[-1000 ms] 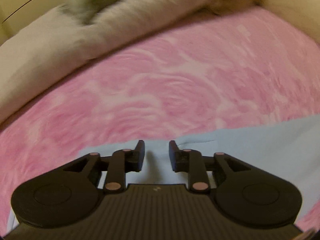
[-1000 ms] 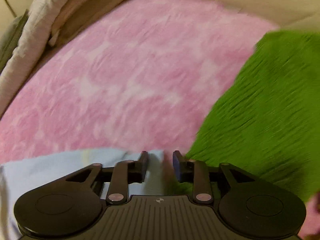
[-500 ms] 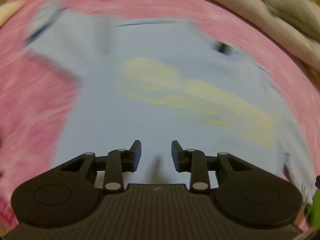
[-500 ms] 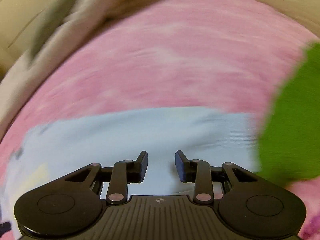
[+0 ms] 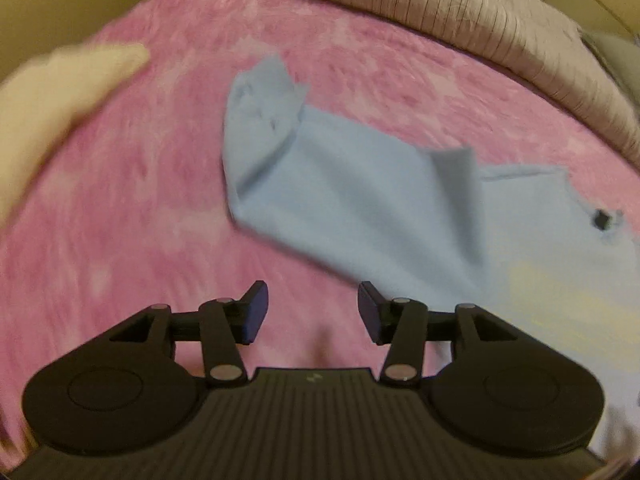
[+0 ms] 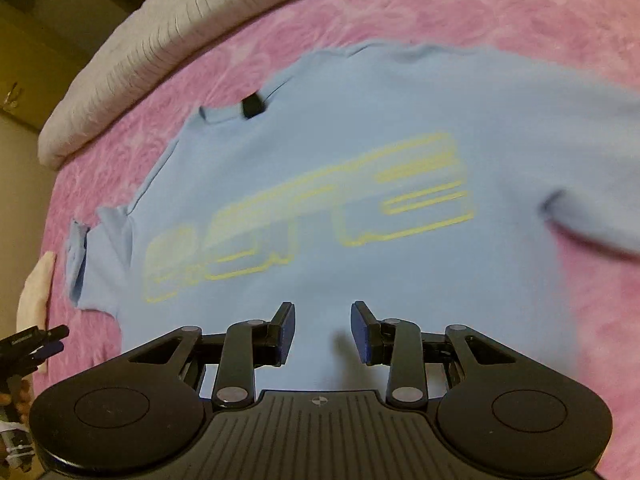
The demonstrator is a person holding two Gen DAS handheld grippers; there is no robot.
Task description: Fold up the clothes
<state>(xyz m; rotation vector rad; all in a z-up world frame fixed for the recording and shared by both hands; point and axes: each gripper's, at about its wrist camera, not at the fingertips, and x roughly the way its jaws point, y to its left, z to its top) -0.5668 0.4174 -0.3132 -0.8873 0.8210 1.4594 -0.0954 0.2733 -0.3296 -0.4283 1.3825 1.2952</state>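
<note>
Shirt (image 6: 360, 128) flat on bed (image 5: 120, 220), print up. Left gripper (image 5: 312, 314) and right gripper (image 6: 323, 332): fingers wide, empty. Sleeve (image 5: 280, 160) ahead-right of left fingers; we pinch its crumpled cuff and fold inward.

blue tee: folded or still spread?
Spread. Blue t-shirt lies flat on the pink blanket, yellow print fully showing; sleeve extended.

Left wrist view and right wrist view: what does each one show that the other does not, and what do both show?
Only the left view shows the left gripper open above bare blanket, beside the shirt's rumpled sleeve. Only the right view shows the right gripper open over the shirt and the whole yellow print. Both show the blue shirt, its black tag, the pink blanket, the grey bedding and a cream cloth.
</note>
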